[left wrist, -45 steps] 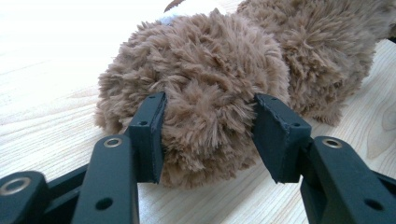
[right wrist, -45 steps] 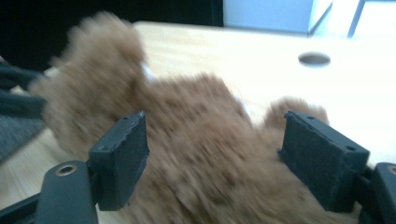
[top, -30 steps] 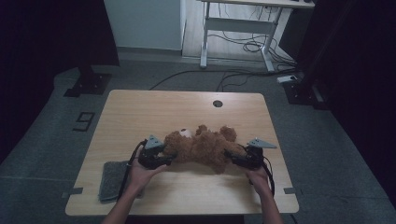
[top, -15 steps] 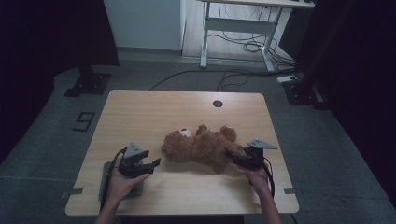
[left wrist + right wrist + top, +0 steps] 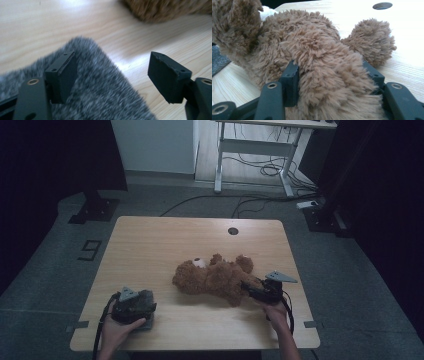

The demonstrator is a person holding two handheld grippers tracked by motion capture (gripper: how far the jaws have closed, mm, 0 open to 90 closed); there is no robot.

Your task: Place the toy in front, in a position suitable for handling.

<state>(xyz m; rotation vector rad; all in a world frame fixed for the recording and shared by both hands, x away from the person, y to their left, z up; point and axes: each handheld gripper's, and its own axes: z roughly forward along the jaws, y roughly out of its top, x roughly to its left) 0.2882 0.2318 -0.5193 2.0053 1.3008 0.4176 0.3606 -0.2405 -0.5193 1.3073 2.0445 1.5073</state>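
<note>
Brown plush sits between your right tongs [image 5: 332, 82]: a limb of the teddy bear [image 5: 215, 279] fills the gap, and both black pads press into its fur, so that pair is pinching the bear. In the high view the right tongs [image 5: 252, 290] meet the bear at the end nearest your right hand [image 5: 275, 312], and the toy lies stretched out on the pale wooden bench [image 5: 165, 245], right of centre and toward your edge, its pale muzzle facing away from you.

Your left tongs [image 5: 112, 72] stand spread, having just been opening, and they pinch nothing. They hang over a grey furry cloth [image 5: 100, 92]; one pad rests in its nap while the other is over bare wood beside the cloth's edge. From above, the left tongs [image 5: 145, 301] are at the bench's near left corner, well apart from the bear, with the grey furry cloth [image 5: 148, 322] under them.

One mark on the floor [image 5: 90, 250], left of the bench, reads as a "9". No brand or label can be read on the bear, the cloth or the tongs.
</note>
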